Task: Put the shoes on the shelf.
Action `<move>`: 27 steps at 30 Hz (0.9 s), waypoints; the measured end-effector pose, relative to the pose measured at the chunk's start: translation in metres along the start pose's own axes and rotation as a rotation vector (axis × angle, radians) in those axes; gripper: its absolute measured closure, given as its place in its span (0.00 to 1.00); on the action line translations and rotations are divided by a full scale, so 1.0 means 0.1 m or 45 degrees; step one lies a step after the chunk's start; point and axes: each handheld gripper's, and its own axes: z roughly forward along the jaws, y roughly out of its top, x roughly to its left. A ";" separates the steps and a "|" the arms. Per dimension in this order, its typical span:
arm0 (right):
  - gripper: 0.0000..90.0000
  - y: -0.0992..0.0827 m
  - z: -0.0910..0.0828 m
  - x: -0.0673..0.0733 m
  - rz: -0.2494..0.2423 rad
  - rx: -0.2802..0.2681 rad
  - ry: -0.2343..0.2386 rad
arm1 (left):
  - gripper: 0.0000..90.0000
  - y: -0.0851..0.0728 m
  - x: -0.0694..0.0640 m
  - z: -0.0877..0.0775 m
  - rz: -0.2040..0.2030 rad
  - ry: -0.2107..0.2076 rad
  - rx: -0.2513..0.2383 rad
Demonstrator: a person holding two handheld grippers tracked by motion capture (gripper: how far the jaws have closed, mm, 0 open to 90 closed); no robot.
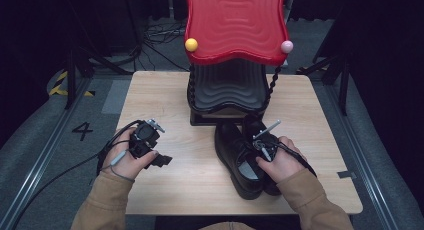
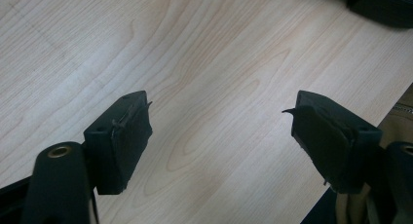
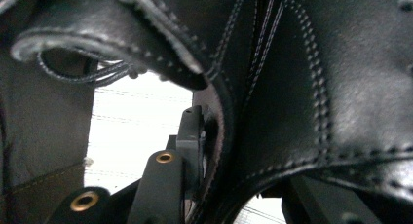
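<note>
Black leather fills the lower right of the high view: the right gripper (image 1: 264, 149) is clamped on the collar of the right-hand shoe (image 1: 268, 155) of a pair. Left gripper (image 1: 159, 159), lower left, hangs released above the table (image 1: 165, 90). A thin pinch could slip, dropping the shoe short of the red rack (image 1: 235, 25) beyond.

Tan sleeves (image 1: 107, 197), black claws (image 1: 150, 140) with brass-ringed screws.
</note>
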 end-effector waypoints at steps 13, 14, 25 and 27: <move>0.79 0.08 0.02 -0.04 -0.013 0.084 0.035 | 0.25 0.04 0.00 0.01 0.014 -0.009 -0.004; 0.79 0.08 0.02 -0.04 -0.013 0.084 0.035 | 0.25 0.04 0.00 0.02 0.013 -0.015 0.000; 0.85 0.12 0.02 -0.08 0.119 0.117 0.051 | 0.25 0.15 -0.01 0.05 0.048 -0.030 -0.001; 0.87 0.11 0.02 -0.10 0.162 0.121 0.061 | 0.25 0.15 0.01 0.04 0.048 -0.030 -0.009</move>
